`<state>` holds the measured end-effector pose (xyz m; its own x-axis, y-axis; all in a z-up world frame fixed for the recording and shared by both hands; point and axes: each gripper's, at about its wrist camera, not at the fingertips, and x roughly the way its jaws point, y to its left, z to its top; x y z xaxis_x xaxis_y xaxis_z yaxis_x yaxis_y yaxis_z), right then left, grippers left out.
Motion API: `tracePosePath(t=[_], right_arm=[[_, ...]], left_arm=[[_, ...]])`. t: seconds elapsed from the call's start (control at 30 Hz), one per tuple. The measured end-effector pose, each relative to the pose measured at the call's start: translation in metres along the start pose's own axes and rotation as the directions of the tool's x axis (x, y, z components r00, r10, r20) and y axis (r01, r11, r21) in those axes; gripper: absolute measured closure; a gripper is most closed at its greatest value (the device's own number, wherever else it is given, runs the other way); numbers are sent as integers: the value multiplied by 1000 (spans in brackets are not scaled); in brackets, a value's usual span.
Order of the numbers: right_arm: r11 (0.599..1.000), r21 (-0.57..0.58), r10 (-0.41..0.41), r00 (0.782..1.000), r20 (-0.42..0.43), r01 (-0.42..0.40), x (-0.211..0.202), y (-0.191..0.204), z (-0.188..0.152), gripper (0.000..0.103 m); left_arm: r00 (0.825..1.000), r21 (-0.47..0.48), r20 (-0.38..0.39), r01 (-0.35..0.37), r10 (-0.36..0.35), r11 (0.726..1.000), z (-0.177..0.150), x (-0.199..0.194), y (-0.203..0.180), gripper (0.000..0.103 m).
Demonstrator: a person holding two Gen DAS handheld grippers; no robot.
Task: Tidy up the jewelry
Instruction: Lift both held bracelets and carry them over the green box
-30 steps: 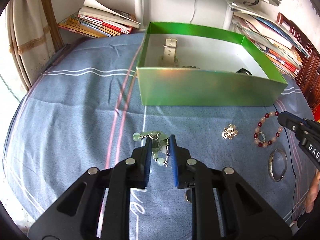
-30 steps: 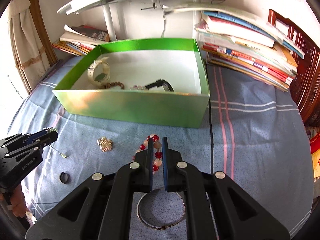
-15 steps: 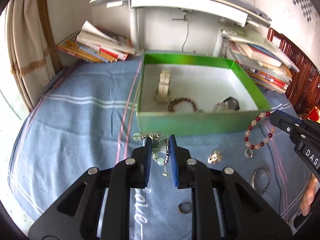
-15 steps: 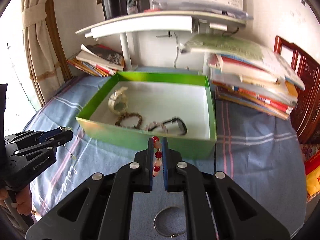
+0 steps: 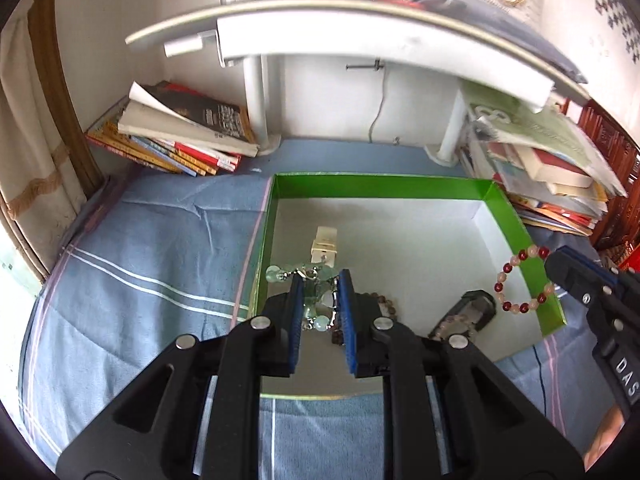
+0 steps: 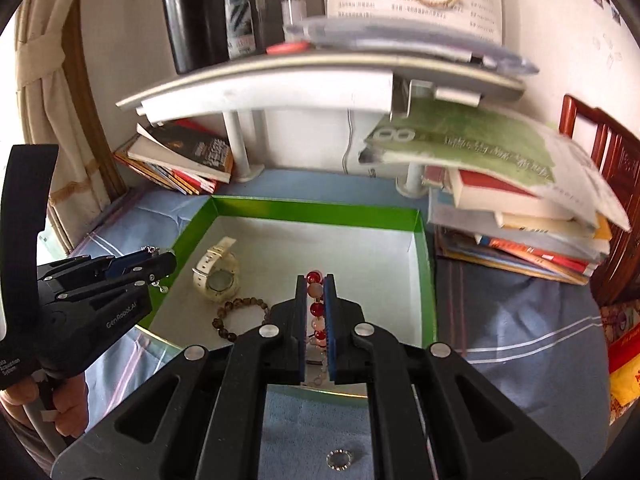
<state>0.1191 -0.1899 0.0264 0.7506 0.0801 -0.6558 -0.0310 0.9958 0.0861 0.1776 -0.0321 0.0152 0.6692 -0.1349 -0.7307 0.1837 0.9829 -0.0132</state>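
Both grippers have risen off the blue cloth and come forward over the green box (image 5: 516, 220) since a second ago — each carrying a piece with it. The left gripper (image 5: 320, 300) is clenched on the pale green bead piece (image 5: 316, 280), which hangs between its blue pads above the near left part of the box, close to the white watch (image 6: 216, 276) lying on the white floor inside. The right gripper (image 6: 316, 312) is closed tight on the red and pink bead bracelet (image 6: 316, 308); in the left wrist view the loop dangles at the box's right wall, so it looks to be just over the rim, though the fisheye makes it hard to say whether it is fully inside. A brown bead bracelet (image 6: 240, 316) and a dark watch (image 5: 468, 312) already rest in the box, while a small ring (image 6: 340, 460) lies on the cloth in front — so the lift-and-carry is done for these two pieces. What seems left for them is a short lowering and a release, then the pieces remaining outside.
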Motion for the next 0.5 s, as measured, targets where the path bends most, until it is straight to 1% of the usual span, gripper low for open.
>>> tracePosePath(t=[0.07, 0.1, 0.13, 0.17, 0.2, 0.23, 0.3, 0.4, 0.47, 0.5], right_arm=[[1000, 19, 2, 1000, -18, -1, 10, -2, -2, 93], [1000, 26, 4, 1000, -22, -4, 10, -3, -3, 86], [999, 35, 11, 1000, -29, -10, 10, -4, -5, 75], [999, 42, 16, 1000, -26, -15, 6, -7, -6, 71], [999, 46, 12, 1000, -17, -11, 1, -8, -7, 63], [999, 46, 6, 1000, -9, -6, -5, -10, -9, 57], [999, 41, 3, 1000, -2, -3, -18, -13, -16, 55], [1000, 5, -5, 1000, -26, 5, -36, -20, -37, 55], [999, -31, -28, 998, -53, 27, -42, -24, -54, 55], [997, -60, -59, 994, -91, 54, -42, -28, -70, 55]], left_arm=[[1000, -3, -20, 9, -9, 1000, -1, 12, -1, 84], [1000, -3, -28, 8, -8, 1000, -2, 16, -1, 82], [999, -5, -40, 8, -8, 1000, -3, 18, 0, 79], [999, -10, -50, 8, -8, 1000, -5, 18, 2, 74], [999, -13, -54, 4, -4, 1000, -6, 16, 4, 70], [999, -15, -53, -3, 2, 1000, -8, 12, 6, 67], [999, -10, -41, -12, 11, 1000, -16, 1, 9, 58], [998, 13, -49, -37, 37, 999, -39, -16, 15, 55], [997, 30, -70, -15, 17, 999, -62, -27, 18, 55], [996, 37, -85, 1, 2, 999, -72, -29, 19, 55]])
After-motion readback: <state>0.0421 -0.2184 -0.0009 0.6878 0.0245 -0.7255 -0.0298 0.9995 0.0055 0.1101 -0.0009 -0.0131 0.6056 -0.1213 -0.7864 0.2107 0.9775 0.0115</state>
